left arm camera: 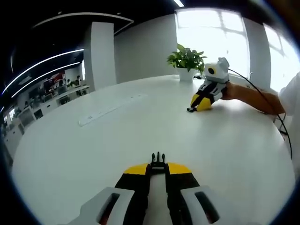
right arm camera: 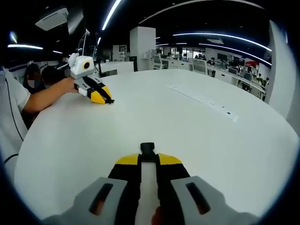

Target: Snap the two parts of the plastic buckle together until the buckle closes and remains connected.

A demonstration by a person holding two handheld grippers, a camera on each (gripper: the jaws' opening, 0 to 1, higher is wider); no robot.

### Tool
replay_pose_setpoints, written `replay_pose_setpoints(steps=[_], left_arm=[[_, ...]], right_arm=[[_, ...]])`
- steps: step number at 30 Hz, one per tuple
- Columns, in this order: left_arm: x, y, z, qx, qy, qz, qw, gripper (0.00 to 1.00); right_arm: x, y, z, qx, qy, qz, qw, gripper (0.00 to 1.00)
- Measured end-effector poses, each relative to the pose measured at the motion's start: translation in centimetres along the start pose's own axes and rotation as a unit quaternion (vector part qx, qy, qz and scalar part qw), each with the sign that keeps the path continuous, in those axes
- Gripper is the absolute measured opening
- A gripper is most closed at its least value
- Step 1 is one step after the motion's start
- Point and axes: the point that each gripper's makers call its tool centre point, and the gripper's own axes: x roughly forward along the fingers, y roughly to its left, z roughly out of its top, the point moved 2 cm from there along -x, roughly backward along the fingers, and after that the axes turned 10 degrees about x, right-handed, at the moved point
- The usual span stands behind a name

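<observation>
While both halves are kept apart over white table point(left arm camera: 93, 154) | L gripper point(left arm camera: 158, 169): clamped on pronged buckle half point(left arm camera: 158, 161) | R gripper point(right arm camera: 147, 158): clamped on socket buckle half point(right arm camera: 147, 149) | halves well apart, unjoined | plant point(left arm camera: 186, 60) seen at far edge.
</observation>
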Motion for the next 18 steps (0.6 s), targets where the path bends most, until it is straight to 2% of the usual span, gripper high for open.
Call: replay_pose_setpoints(steps=[12, 18], left_arm=[[-0.1, -0.2, 0.0, 0.006, 0.001, -0.002, 1.0, 0.12], [-0.4, -0.6, 0.9, 0.014, -0.009, -0.006, 0.9998, 0.12]], right_arm=[[-0.1, 1.1, -0.1, -0.01, 0.001, 0.01, 0.9999, 0.12], [-0.3, 1.8, -0.2, -0.015, -0.004, 0.018, 0.9997, 0.12]])
